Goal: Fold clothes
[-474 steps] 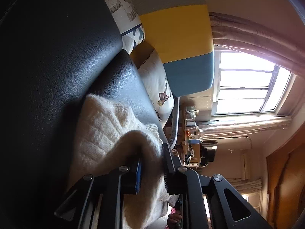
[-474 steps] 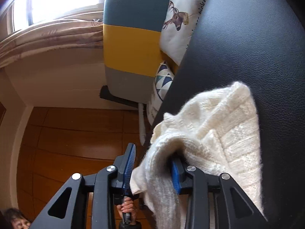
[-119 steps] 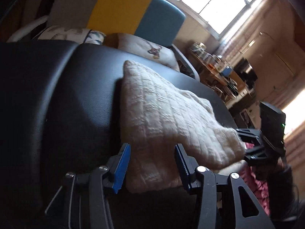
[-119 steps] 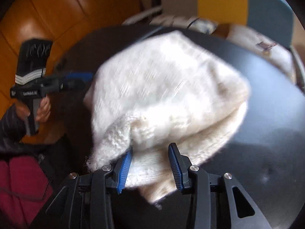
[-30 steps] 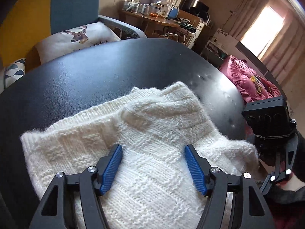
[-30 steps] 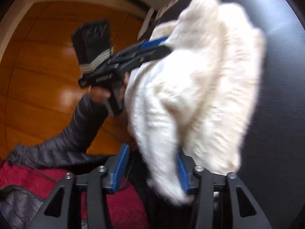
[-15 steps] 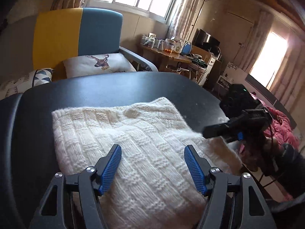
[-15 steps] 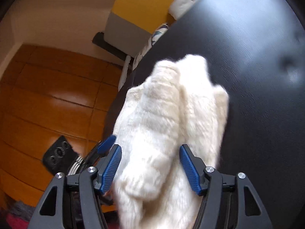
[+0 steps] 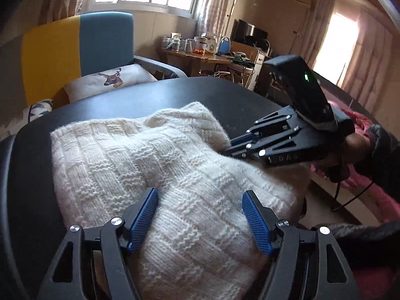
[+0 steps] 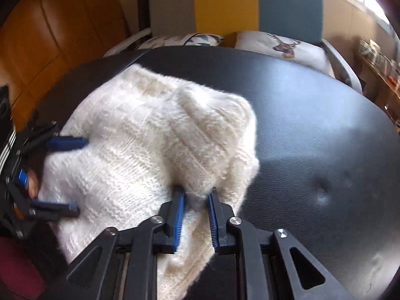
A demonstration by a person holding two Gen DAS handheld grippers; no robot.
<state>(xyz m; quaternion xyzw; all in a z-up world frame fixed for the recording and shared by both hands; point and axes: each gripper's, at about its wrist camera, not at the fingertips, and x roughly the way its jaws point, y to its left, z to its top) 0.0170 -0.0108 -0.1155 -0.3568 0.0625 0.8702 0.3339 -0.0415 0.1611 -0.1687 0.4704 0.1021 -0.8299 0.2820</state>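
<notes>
A cream knitted sweater (image 9: 140, 165) lies folded in a bundle on a black leather table (image 9: 207, 92). My left gripper (image 9: 200, 215) is open, its blue pads set on top of the sweater's near part. My right gripper (image 10: 196, 207) is shut on a fold of the sweater (image 10: 160, 137) at its near right edge. The right gripper also shows in the left wrist view (image 9: 232, 146), low at the sweater's right side. The left gripper shows open at the left of the right wrist view (image 10: 67, 175).
A yellow and blue chair (image 9: 75, 47) with a deer cushion (image 9: 112, 80) stands behind the table. A cluttered wooden desk (image 9: 200, 55) is at the back right. Pink bedding (image 9: 370, 130) lies to the right. A wooden wall (image 10: 50, 25) is on the left.
My right gripper has closed on a fold of the sweater and swung round toward the chair. My left gripper has stayed open on the sweater, which has bunched up.
</notes>
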